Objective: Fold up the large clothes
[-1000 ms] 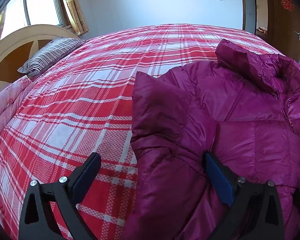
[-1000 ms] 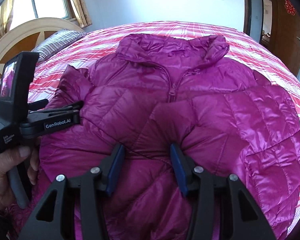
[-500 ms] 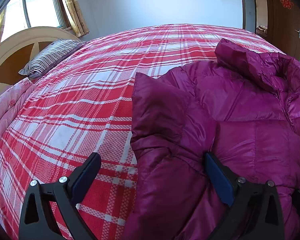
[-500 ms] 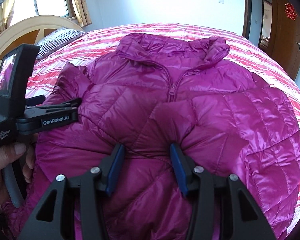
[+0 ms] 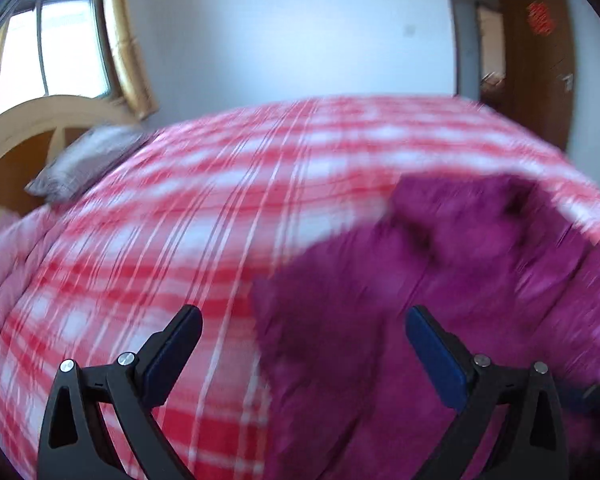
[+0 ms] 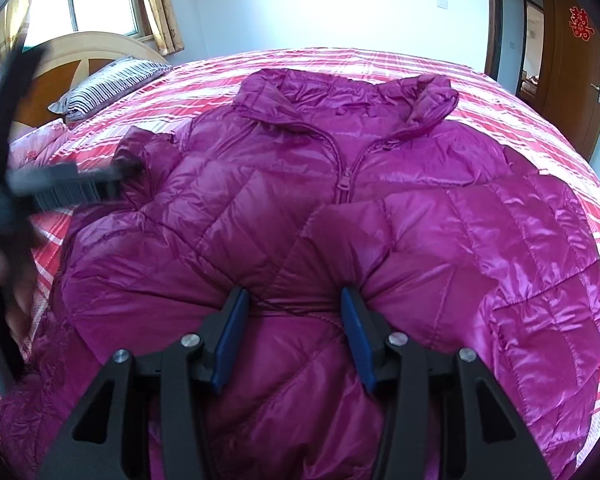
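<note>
Purple puffer jacket is spread front-up on the bed, which has a red and white plaid cover; collar sits toward the top of the right wrist frame, zipper runs down the middle, and one sleeve is folded across the chest from the right side of the frame. The right gripper is at the bottom center of that view, clamped on a puffy bunch of the jacket between its blue pads. The left gripper has its jaws spread wide with nothing between them, hanging over the jacket's edge where it meets the plaid cover; that whole view is smeared with motion blur, so the jacket there is just a purple blob in the lower right. In the right wrist view the left gripper shows as a blurry dark shape at the left edge. Striped pillow sits upper left by the wooden headboard, and a brown door is at far right.
</note>
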A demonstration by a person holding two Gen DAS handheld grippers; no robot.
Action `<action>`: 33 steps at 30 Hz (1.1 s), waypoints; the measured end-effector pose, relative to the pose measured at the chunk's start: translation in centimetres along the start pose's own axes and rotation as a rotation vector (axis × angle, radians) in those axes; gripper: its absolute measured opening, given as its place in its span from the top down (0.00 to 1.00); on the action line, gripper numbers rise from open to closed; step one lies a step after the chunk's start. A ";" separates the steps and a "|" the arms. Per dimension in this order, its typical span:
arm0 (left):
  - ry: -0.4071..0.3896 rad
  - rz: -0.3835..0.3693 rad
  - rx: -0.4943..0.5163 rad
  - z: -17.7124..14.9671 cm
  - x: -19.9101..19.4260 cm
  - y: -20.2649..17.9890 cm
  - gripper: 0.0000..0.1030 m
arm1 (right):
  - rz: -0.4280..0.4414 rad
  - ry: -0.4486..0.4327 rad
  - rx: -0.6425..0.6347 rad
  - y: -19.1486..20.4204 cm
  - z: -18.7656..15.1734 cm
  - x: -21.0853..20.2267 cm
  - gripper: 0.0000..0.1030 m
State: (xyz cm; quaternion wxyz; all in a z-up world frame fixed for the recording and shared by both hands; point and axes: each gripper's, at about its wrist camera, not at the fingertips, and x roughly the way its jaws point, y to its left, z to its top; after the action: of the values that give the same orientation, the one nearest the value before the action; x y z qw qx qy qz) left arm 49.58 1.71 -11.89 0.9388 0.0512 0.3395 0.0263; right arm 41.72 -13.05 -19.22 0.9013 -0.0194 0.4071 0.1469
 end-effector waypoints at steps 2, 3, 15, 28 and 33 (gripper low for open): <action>-0.001 -0.062 0.011 2.6 0.8 -1.4 0.01 | 0.003 -0.002 0.001 0.0 0.0 0.0 0.51; 0.000 -0.077 0.021 3.3 1.3 -2.0 0.01 | 0.005 -0.003 0.002 -0.1 0.1 0.0 0.51; 0.131 -0.039 0.205 6.9 12.0 -9.1 0.89 | 0.024 -0.014 0.016 -0.1 0.0 -0.2 0.50; -0.117 -0.120 0.097 4.4 5.9 -7.2 0.89 | 0.090 -0.053 0.026 -2.5 3.7 -5.8 0.40; -0.100 -0.166 0.047 4.4 6.5 -6.3 0.89 | -0.049 -0.105 -0.107 -5.5 11.0 -6.3 0.25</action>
State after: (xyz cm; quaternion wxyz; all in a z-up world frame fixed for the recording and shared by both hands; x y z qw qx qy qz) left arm 57.47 -4.34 -13.31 0.9521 0.0465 0.2957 -0.0620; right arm 47.25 -18.15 -7.67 0.9224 -0.0699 0.3503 0.1470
